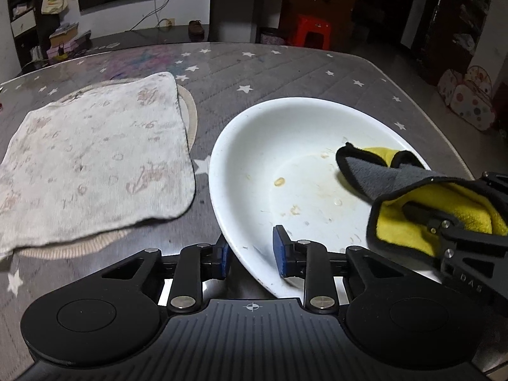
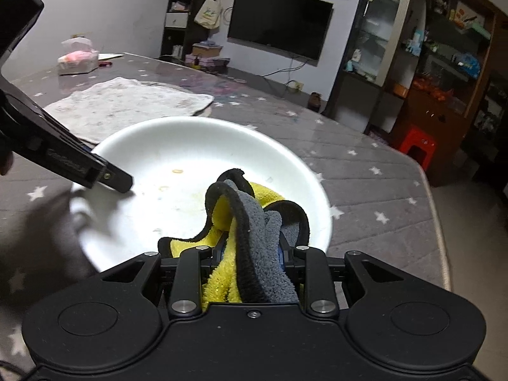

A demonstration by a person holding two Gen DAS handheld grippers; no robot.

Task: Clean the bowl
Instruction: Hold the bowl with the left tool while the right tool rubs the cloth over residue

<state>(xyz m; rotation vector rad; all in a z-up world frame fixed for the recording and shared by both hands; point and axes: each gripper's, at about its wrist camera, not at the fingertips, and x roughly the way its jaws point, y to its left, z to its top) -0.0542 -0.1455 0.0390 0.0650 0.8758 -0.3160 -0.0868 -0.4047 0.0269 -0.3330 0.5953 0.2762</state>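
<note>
white bowl [image 1: 285,158] on star-print table [image 1: 285,66], tilted | left gripper [image 1: 250,254] pinches near rim | right gripper [image 2: 250,254] clamps yellow-grey cloth [image 2: 250,222] inside bowl | likely rigid, slick, breakable; rim hold suits

Right gripper [image 1: 444,222] running off the left-wrist view's right edge; yellow cloth [image 2: 247,241] hiding its pads (right-wrist view); bowl [image 2: 104,222] near rim blurring.

Star-print table [image 1: 285,63], white bowl [image 1: 270,146] (soiled), pale towel [image 1: 95,158], tissue pack [image 2: 77,60]
</note>
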